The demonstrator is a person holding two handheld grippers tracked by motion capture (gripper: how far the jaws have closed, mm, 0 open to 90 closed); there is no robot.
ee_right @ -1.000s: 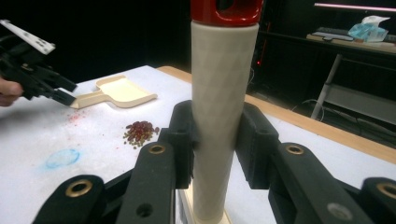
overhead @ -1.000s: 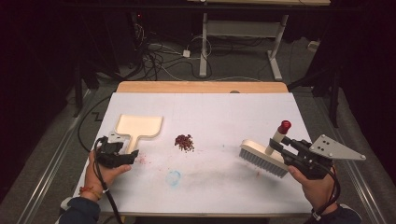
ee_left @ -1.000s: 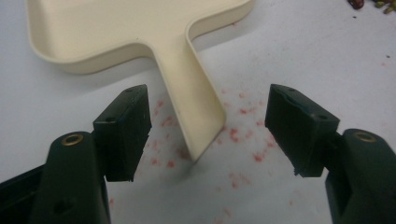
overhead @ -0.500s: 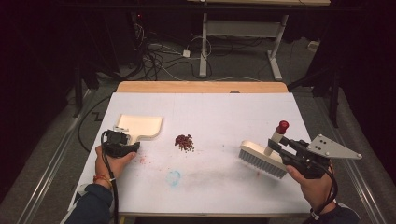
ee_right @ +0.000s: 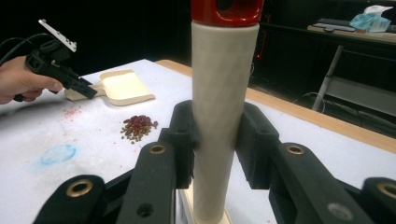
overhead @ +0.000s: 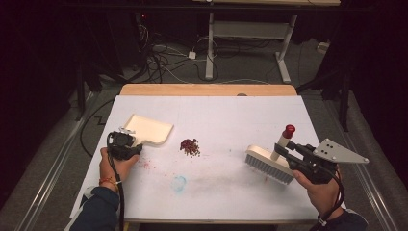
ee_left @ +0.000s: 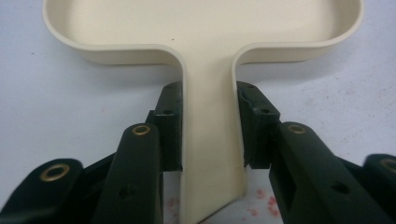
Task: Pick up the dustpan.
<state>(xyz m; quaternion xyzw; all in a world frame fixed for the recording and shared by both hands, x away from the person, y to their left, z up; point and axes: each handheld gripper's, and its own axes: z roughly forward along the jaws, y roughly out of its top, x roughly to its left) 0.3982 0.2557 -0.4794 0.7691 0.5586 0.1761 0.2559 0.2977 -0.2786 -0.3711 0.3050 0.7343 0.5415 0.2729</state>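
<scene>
The dustpan (overhead: 150,129) lay on our stained white tabletop (overhead: 226,120), its handle clamped in our left gripper (ee_left: 208,126), beans (overhead: 190,147) beside it. Our right gripper (ee_right: 215,140) clasped the brush (overhead: 269,163) handle; cables (overhead: 163,62) crossed the dark floor beyond.

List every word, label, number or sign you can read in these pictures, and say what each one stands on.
None can be read.
The dustpan is plain cream, with no print.
The brush handle and its red cap bear no lettering.
The white table cover carries only red and blue smudges, not writing.
The grey plate on the right gripper has holes but no marking.
</scene>
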